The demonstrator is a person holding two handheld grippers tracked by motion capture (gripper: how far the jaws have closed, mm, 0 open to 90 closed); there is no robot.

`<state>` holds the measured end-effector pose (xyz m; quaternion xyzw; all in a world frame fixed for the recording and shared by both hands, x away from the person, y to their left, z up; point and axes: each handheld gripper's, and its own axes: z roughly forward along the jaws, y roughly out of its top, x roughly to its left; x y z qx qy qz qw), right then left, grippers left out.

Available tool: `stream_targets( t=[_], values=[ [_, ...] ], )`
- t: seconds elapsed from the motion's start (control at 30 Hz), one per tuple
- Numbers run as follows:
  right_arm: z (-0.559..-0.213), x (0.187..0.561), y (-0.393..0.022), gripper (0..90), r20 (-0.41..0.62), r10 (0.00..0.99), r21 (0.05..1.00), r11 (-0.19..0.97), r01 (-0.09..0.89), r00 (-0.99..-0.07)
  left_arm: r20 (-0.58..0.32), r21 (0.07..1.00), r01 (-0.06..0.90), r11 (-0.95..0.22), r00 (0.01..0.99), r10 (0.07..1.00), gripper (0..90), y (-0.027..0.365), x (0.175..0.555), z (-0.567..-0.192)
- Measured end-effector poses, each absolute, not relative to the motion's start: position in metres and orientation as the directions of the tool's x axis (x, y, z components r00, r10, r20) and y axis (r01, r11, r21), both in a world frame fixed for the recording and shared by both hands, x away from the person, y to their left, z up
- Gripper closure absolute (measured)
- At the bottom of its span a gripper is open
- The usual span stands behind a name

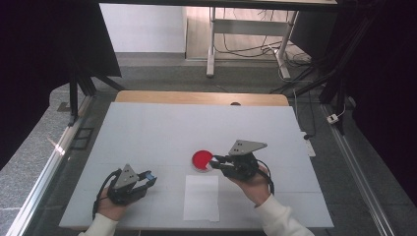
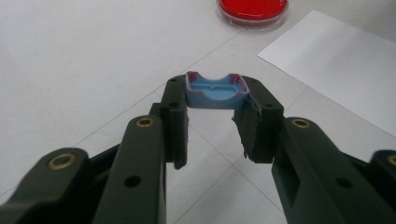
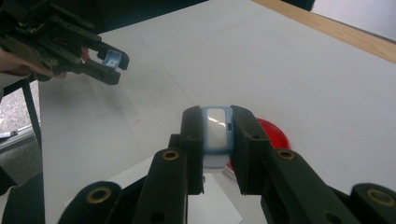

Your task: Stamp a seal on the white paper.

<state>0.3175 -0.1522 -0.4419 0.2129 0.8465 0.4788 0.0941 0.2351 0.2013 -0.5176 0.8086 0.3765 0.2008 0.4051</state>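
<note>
Left gripper: sits in the lower left of the high view, held in the person's left hand; its jaws are clamped on a small blue cap, which spans the gap between the two tips.
Blue cap: in the left gripper view it sits just above the middle of the frame, a shallow blue tray shape with a pinkish rim and a curved dip in its near and far edges, open side up, each end pressed by one jaw tip.
Right gripper: lies just right of centre in the high view, held in the person's right hand; its jaws are closed on a pale blue block with a grey-white face.
Pale blue block: in the right gripper view it stands upright between the two jaw tips at mid-frame, both sides touched by the pads.
Red petri dish: rests on the table at the centre of the high view, with the right gripper's tips at its right edge; whether they touch it cannot be told. In the left gripper view it lies at the top edge, well apart from the blue cap.
White paper sheet: lies flat just below the dish in the high view, between the two hands.
Table: white surface with a wooden strip along its far edge.
</note>
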Motion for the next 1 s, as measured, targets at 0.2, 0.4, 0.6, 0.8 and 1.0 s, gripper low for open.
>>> stream_targets(
  t=[0.2,0.4,0.6,0.8,1.0],
  values=[
    [-0.444,0.311,-0.149,75.1,0.045,0.434,0.844,0.466,0.267,-0.9,0.018,0.804,0.448,-0.391,0.639,0.769,65.3,0.2,0.236,-0.518],
    [-0.446,0.301,-0.141,75.1,0.034,0.402,0.835,0.492,0.247,-0.915,0.014,0.806,0.449,-0.387,0.639,0.769,65.2,0.2,0.235,-0.518],
    [-0.45,0.297,-0.137,75.1,0.035,0.383,0.822,0.514,0.244,-0.923,0.015,0.805,0.448,-0.388,0.64,0.769,65.2,0.2,0.235,-0.518],
    [-0.454,0.296,-0.136,75.1,0.039,0.375,0.809,0.532,0.25,-0.926,0.015,0.805,0.449,-0.388,0.639,0.769,65.2,0.2,0.235,-0.518],
    [-0.459,0.291,-0.131,75.1,0.019,0.353,0.791,0.567,0.23,-0.935,0.014,0.805,0.449,-0.387,0.638,0.77,65.2,0.2,0.235,-0.518]
  ],
)
